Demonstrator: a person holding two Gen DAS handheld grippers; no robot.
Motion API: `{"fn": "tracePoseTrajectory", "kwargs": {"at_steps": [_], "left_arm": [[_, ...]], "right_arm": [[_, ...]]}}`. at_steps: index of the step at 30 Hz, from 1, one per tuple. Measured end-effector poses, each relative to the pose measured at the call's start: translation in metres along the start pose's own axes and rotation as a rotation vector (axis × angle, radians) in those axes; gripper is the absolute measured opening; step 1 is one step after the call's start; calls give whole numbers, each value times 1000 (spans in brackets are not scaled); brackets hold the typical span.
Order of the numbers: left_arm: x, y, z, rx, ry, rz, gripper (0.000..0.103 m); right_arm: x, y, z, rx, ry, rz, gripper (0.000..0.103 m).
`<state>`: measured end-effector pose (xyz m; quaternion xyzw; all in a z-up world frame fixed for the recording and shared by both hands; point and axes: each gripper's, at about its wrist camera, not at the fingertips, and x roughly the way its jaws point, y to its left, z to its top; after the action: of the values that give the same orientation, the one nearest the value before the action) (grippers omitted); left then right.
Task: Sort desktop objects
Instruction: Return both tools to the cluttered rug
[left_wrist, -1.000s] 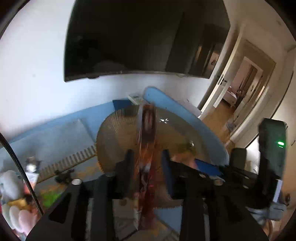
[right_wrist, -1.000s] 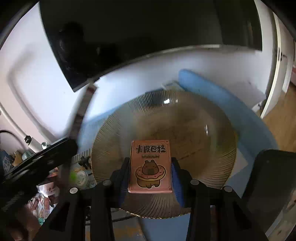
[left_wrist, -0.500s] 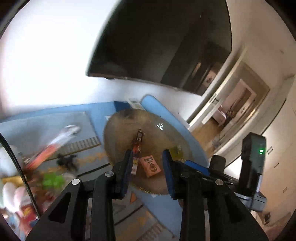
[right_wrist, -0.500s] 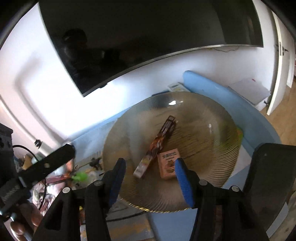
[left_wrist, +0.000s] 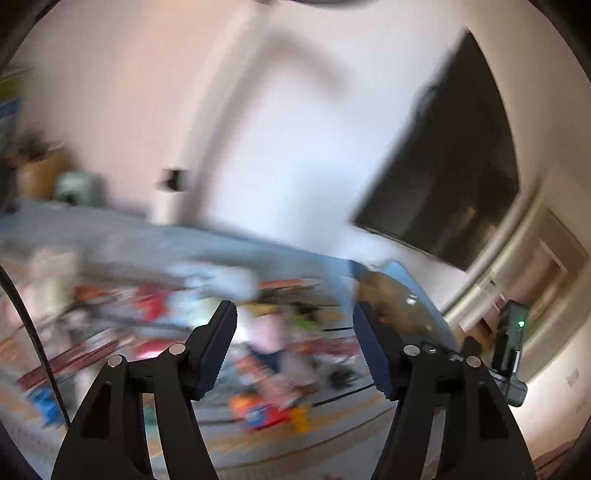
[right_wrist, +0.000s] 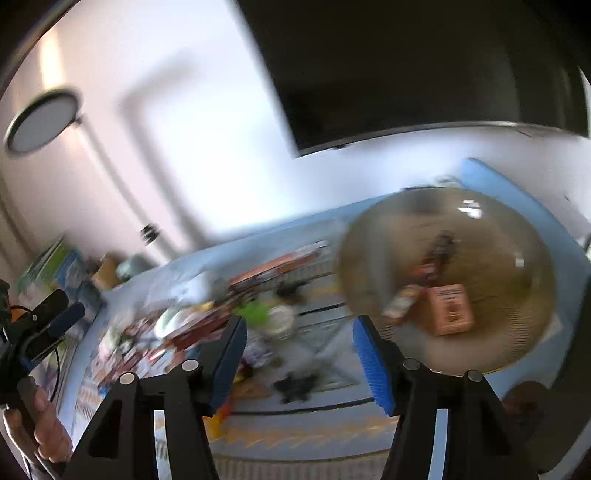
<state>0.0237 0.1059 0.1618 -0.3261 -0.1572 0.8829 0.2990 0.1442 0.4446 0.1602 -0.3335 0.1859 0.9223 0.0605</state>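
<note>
A round glass plate (right_wrist: 480, 332) is seen at the right end of the blue-covered surface (right_wrist: 332, 428), and it serves as the landmark here. Inside the plate, a small pink box (right_wrist: 452, 309) is laid flat near its near rim, and a long narrow snack packet (right_wrist: 428, 273) is laid just to the left of the box, slanting from the plate's middle toward its near-left edge; whether the two touch cannot be told through the blur.

To the left of the plate, a blurred heap of mixed objects (right_wrist: 221, 317) is spread over the surface; a green item (right_wrist: 255, 312) and a pale round one (right_wrist: 280, 319) can be made out nearest the plate, the rest is too smeared to name.

The right hand-held gripper (right_wrist: 297, 365) is held left of the plate and nearer the camera, above the clutter, with its jaws opening and nothing between the blue pads (right_wrist: 369, 365).

The left hand-held gripper (left_wrist: 293, 349) is seen well to the left of the plate (left_wrist: 391, 295), over the heap (left_wrist: 266, 369), its jaws opening wide and empty. In the right wrist view it (right_wrist: 48, 325) appears at the far left edge, carried by a hand (right_wrist: 40, 432).

Above and behind the plate a dark screen (right_wrist: 424, 74) is mounted on the white wall.
</note>
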Motion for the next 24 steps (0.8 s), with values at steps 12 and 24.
{"fn": "tracePoseTrajectory", "kwargs": {"at_steps": [12,24], "left_arm": [[-41,108,-81,14,161,479,63],[2,122,-114,128,304,545,63]], "right_arm": [[28,86,-35,-130,99,104,67],[34,120,-44,-209,125,71,67]]}}
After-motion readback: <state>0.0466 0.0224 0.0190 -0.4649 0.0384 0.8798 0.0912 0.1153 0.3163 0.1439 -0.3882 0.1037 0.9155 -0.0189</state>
